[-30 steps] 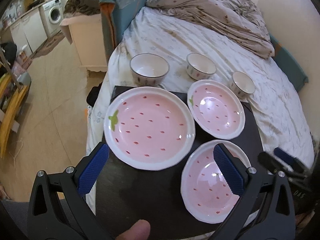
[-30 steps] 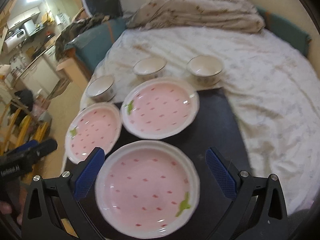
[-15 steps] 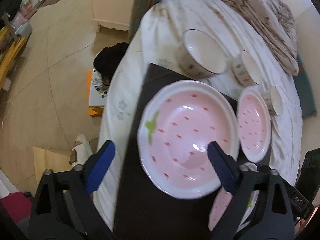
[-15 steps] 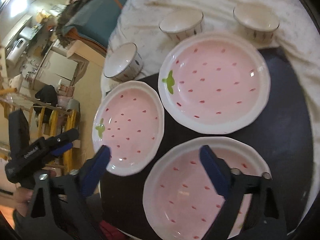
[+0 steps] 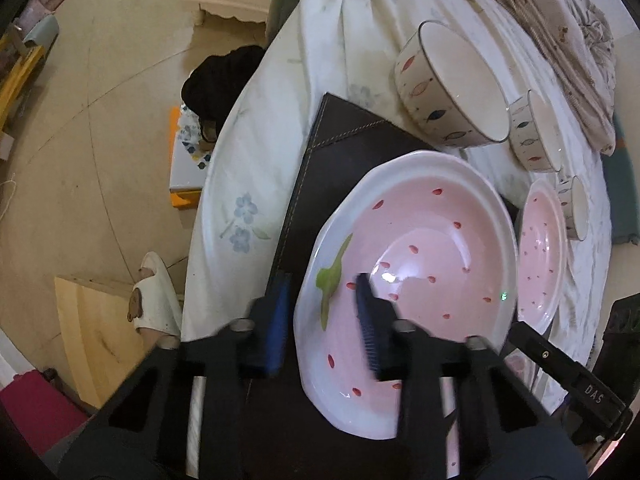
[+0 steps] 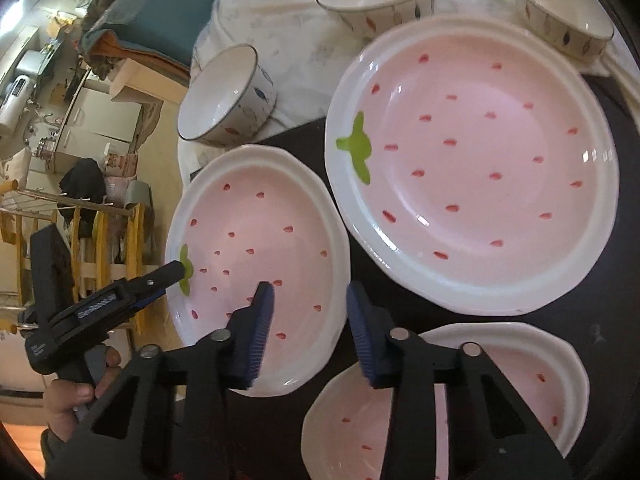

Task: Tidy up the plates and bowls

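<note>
Here, on a dark mat (image 6: 600,320) over the bed (image 6: 312,52): three plates, namely left plate (image 6: 256,240), big (image 6: 480,152), near (image 6: 520,380). Behind, three bowls (image 6: 224,96). Left gripper (image 5: 324,312) pitched steeply down, jaws just closed onto left plate's leaf-side rim. Right gripper (image 6: 310,320) astride the opposite rim, jaws narrowing, not yet pinching.

I note three plates on the mat (image 6: 600,280), which lies on the bed (image 5: 320,60): large plate (image 6: 472,160) at the back right, medium plate (image 6: 256,264) left of it, third plate (image 6: 520,368) nearest. Three bowls (image 6: 226,96) stand on the bedsheet behind the plates.
</note>
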A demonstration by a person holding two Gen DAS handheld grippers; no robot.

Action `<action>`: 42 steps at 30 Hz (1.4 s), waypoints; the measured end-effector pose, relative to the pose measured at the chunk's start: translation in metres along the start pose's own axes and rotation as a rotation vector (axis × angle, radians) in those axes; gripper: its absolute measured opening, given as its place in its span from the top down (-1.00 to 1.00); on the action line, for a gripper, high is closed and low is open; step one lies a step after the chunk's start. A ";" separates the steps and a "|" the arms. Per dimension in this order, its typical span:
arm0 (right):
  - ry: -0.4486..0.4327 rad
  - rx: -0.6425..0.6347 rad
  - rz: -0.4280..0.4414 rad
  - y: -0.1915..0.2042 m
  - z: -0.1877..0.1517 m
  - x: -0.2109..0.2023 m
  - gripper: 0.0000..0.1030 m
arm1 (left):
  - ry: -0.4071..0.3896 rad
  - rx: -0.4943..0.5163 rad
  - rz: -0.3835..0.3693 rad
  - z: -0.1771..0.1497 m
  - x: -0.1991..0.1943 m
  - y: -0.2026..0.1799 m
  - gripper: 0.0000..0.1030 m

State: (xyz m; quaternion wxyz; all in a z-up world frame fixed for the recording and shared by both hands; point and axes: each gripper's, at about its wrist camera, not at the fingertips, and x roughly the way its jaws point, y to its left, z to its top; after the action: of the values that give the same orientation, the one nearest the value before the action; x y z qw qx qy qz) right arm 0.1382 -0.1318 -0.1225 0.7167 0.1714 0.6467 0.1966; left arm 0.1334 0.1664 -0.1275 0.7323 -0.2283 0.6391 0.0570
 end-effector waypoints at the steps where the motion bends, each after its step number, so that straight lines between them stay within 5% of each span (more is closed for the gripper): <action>1: 0.008 0.009 0.000 -0.002 0.000 0.000 0.24 | 0.003 0.014 0.014 0.000 0.000 -0.001 0.67; 12: 0.073 0.024 0.005 -0.008 -0.004 0.025 0.27 | 0.016 0.049 -0.005 0.005 0.004 -0.001 0.60; 19: 0.037 0.003 0.006 -0.001 -0.007 0.027 0.22 | -0.017 0.030 -0.032 0.003 0.004 0.005 0.59; 29: -0.021 -0.120 0.083 0.027 -0.025 -0.017 0.38 | -0.033 -0.024 -0.099 0.002 -0.012 0.011 0.59; 42: -0.075 -0.138 0.126 -0.001 -0.068 -0.070 0.44 | -0.021 0.141 -0.152 -0.053 -0.043 -0.052 0.59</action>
State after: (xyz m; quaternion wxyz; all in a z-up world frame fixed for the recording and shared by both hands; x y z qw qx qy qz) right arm 0.0650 -0.1686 -0.0700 0.7368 0.1692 0.5923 0.2789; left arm 0.0970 0.1074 -0.0771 0.7554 -0.2234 0.6146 -0.0413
